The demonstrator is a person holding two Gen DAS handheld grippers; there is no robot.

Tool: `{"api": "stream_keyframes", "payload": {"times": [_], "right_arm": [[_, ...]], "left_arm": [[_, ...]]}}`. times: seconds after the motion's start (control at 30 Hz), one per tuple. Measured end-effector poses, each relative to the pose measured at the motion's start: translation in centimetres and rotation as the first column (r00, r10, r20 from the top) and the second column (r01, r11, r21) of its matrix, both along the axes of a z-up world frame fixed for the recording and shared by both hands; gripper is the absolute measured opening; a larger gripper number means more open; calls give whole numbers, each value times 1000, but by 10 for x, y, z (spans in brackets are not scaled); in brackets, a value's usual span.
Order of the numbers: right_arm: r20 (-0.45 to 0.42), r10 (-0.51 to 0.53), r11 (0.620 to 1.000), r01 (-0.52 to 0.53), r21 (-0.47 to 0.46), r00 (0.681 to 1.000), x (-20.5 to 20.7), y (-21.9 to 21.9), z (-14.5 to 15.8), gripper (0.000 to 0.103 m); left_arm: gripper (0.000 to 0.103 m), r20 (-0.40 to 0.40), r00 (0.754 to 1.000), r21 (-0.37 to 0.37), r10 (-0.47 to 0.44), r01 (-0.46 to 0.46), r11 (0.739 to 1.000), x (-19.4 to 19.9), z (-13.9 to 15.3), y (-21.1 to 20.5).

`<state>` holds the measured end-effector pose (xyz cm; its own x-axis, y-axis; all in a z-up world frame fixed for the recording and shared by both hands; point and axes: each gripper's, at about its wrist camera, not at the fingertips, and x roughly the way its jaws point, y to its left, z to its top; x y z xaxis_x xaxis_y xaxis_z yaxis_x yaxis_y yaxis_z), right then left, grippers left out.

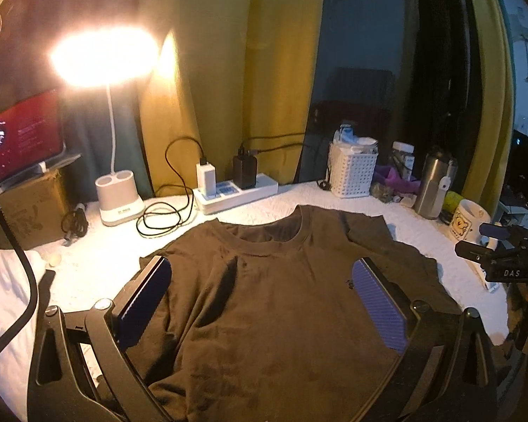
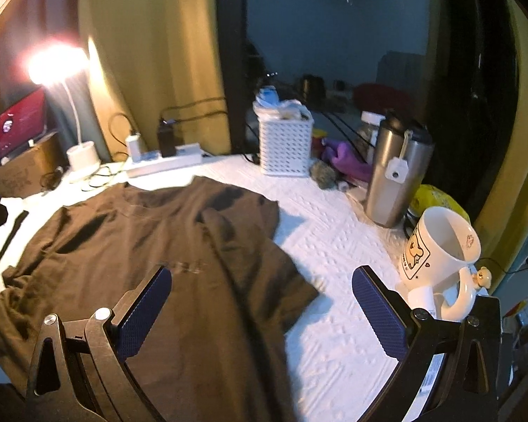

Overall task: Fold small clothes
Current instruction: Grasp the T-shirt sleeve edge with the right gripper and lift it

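Left wrist view: we find the brown T-shirt (image 1: 274,302) spread face-up across the middle of the desk (image 1: 334,197), collar toward the back edge, wrinkled through the chest. Our left gripper (image 1: 264,299) hovers over it, fingers (image 1: 380,306) spread wide, holding nothing. In the right wrist view the right gripper (image 2: 262,307) is likewise gaping and empty, above the sleeve (image 2: 274,281) nearest the desk's right edge.

Risks, as we judge them: the mug (image 2: 440,246) sits just beside the right gripper's outer finger, so a sweep could tip it. The steel tumbler (image 2: 394,176) stands near. Folding over the wrinkles would set them. The loose cable (image 1: 165,211) near the back edge could snag.
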<state>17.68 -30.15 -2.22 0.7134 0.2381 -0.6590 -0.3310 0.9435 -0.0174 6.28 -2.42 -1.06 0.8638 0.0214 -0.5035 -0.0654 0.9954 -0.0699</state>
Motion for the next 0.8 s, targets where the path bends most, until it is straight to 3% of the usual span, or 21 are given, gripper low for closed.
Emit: {"api": "stream_keyframes", "payload": {"times": [0.3,0.4,0.5,0.63,0.8], "right_arm": [[-94,44,999,-44,11,995,53,-8,-39,102],[-138,71,997,-69,22,988,71,-5,-53,94],[-166,91,996,-88,22,982,85,-1,-66,91],[-212,110,994,-105,36,971,101,1,-80,74],[-263,175,984,-160,78,949,108,8,-92,70]], "left_arm": [[102,-95,995,-1,23,-23,1000,37,-20,-5],[102,-121,992,-3,34,-35,999,46,-26,-3],[102,-146,988,-6,44,-45,999,53,-32,-2],[102,-166,985,-4,50,-52,999,59,-36,-1],[102,-178,982,-2,54,-55,998,65,-39,0]]}}
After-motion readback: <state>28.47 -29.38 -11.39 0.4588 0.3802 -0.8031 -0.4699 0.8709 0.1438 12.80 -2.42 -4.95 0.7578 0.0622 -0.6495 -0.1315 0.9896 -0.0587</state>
